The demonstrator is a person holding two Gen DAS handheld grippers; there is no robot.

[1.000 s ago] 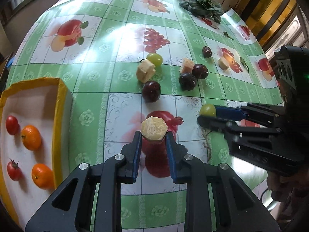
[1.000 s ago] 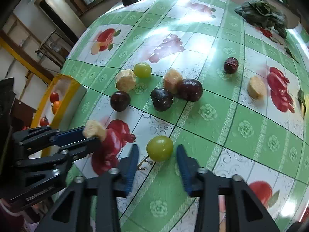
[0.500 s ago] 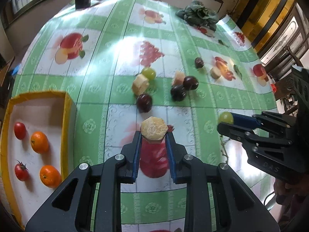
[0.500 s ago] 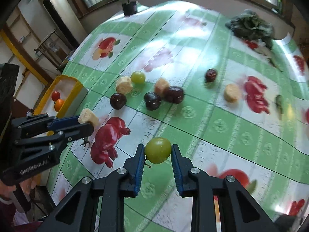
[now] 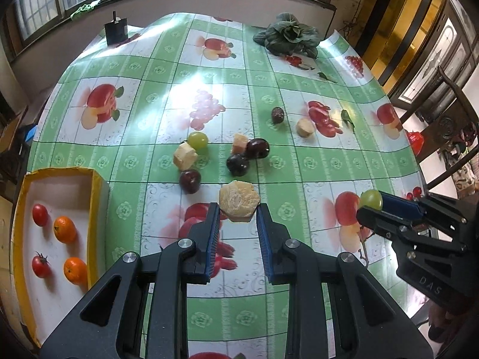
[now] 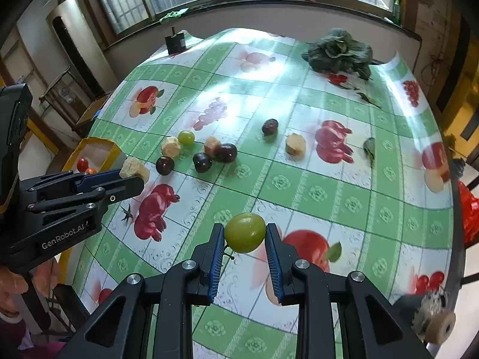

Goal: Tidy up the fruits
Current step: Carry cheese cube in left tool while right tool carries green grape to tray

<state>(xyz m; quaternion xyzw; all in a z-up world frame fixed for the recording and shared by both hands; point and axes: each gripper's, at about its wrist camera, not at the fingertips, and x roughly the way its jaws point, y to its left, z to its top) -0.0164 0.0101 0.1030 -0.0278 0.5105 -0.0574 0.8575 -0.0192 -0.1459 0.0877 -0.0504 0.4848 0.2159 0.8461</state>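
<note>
Blue ribbed pads of the left hand-held gripper [image 5: 238, 224] clamp a pale peeled fruit chunk [image 5: 239, 202] by its lower edges only, held clear above the table [image 5: 314, 161]. The right hand-held gripper [image 6: 245, 245] is closed on a green grape [image 6: 245, 232], also clear of the table. The grape is round and smooth, so it could squirt out forward if the squeeze shifts, and a harder squeeze might burst it. The chunk looks soft and sits high in the pads; a tilt or jolt could tip it out. Either would likely roll among the plums [image 5: 238, 164] farther off. The yellow-rimmed tray [image 5: 98, 197] at the near left holds tomatoes [image 5: 39, 214] and oranges [image 5: 65, 229]. Readable writing: "GenRobot.AI" on the left tool's body, "DAS" on the right's.
</note>
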